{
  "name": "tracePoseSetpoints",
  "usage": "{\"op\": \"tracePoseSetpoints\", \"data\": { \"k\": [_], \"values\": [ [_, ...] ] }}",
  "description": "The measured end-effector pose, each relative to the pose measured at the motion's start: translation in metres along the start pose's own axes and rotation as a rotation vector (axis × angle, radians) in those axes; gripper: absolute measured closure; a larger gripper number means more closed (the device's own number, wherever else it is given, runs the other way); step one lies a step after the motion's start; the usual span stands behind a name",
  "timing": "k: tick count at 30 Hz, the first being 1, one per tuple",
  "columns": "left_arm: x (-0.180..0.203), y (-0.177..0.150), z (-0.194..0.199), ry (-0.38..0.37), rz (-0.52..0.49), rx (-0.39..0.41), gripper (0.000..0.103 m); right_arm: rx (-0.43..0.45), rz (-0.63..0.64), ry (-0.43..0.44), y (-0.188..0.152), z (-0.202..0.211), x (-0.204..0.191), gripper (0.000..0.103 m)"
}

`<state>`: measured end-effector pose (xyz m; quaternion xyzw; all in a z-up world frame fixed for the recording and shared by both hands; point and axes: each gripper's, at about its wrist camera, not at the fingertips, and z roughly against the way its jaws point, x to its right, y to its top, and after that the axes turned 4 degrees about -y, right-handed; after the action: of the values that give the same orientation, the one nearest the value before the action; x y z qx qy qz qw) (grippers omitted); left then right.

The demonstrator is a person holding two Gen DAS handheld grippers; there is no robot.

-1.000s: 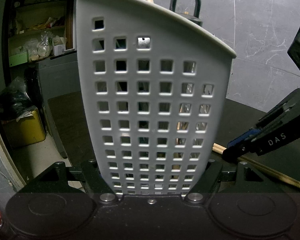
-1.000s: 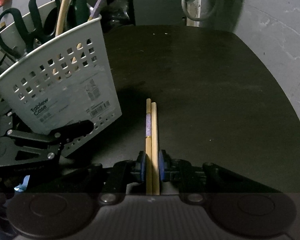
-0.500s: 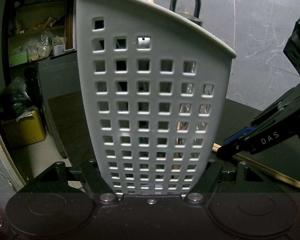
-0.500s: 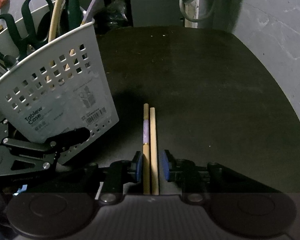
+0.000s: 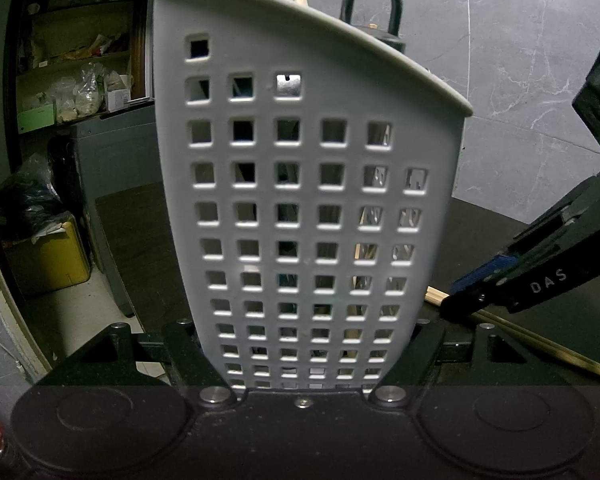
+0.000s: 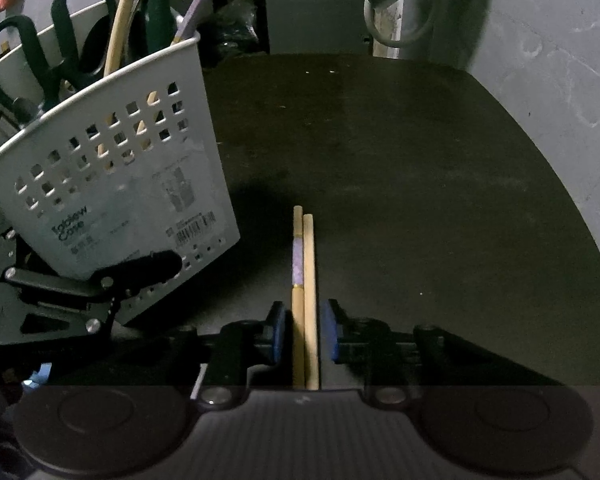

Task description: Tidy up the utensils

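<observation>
Steadying the white utensil basket (image 5: pixel 308 216) on the dark desk (image 6: pixel 420 160), the left claw (image 5: pixel 306 360) was clamped across its base, while the right claw (image 6: pixel 303 330) stood narrowly parted around the two chopsticks (image 6: pixel 305 280) lying on the desk, pads not touching; next, probably, closing and lifting them into the basket

Dim room, grey marble-veined wall (image 5: pixel 520 32), dark tabletop (image 6: pixel 380 160), cluttered shelves (image 5: pixel 72 80) at left, yellow box (image 5: pixel 48 260) on pale floor (image 5: pixel 92 308)
</observation>
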<state>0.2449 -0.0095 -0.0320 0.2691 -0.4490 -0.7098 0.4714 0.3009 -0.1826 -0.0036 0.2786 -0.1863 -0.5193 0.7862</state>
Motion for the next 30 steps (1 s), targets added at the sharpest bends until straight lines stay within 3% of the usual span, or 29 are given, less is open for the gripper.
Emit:
{"op": "tracePoseSetpoints", "data": {
  "k": [9,19,23,26,29,30],
  "values": [
    [0.0,0.0,0.0,0.0,0.0,0.0,0.028,-0.009,0.001,-0.003,-0.003,0.003,0.0,0.082],
    [0.0,0.0,0.0,0.002,0.001,0.001,0.028,-0.019,0.036,0.001,0.009,-0.008,-0.002,0.064],
    [0.0,0.0,0.0,0.002,0.001,0.001,0.028,-0.025,0.057,0.009,0.009,-0.009,-0.001,0.064],
    [0.0,0.0,0.0,0.001,0.001,0.001,0.028,-0.032,0.064,0.013,0.011,-0.01,-0.001,0.067],
    [0.0,0.0,0.001,0.002,0.001,0.001,0.028,-0.048,0.069,0.022,0.015,-0.012,-0.003,0.088],
    [0.0,-0.001,0.001,0.001,0.002,0.001,0.028,-0.056,0.069,0.021,0.016,-0.012,-0.004,0.088]
  ]
}}
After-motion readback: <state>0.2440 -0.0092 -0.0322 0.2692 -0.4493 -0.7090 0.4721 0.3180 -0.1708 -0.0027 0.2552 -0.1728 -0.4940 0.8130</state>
